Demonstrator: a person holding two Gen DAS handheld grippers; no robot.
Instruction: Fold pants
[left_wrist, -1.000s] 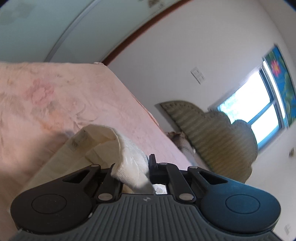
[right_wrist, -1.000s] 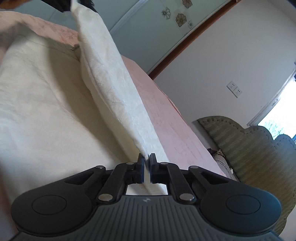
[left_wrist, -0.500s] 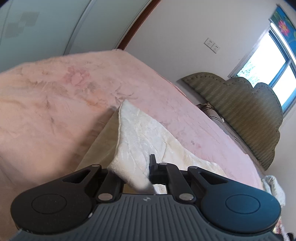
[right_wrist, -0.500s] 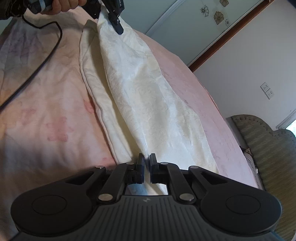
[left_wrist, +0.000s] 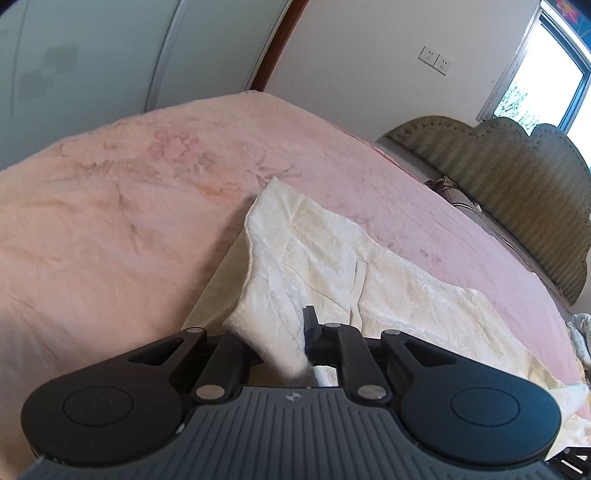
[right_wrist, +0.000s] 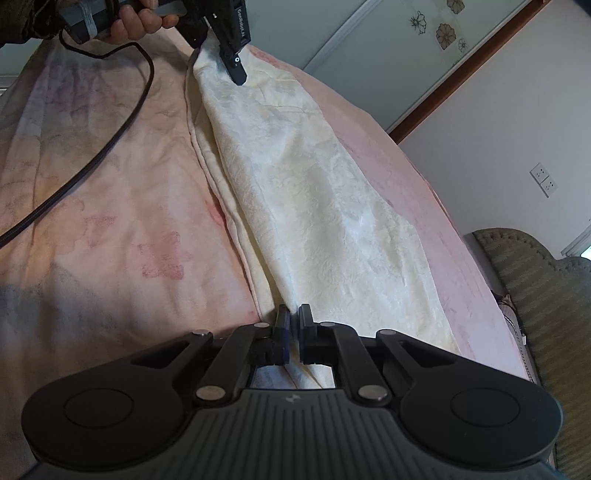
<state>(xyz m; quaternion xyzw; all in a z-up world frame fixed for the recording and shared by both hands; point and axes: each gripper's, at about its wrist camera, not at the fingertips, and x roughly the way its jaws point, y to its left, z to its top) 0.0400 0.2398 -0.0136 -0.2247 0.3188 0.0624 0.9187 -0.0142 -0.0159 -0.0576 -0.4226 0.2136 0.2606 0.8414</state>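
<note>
Both tongs are clamped on cloth: the left gripper (left_wrist: 291, 341) pinches one end of the cream pants (right_wrist: 306, 206), the right gripper (right_wrist: 291, 332) the other end — so the top layer stays taut between them, aligned over the lower layer on the pink bedspread (right_wrist: 110, 229), apparently for laying down.

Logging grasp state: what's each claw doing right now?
Left claw: closed on one end of the cream pants.
Right claw: closed on the pants' other end.

Cream embossed pants (right_wrist: 314, 206) on a pink floral blanket (right_wrist: 110, 236); olive ribbed headboard (left_wrist: 517, 177)
</note>
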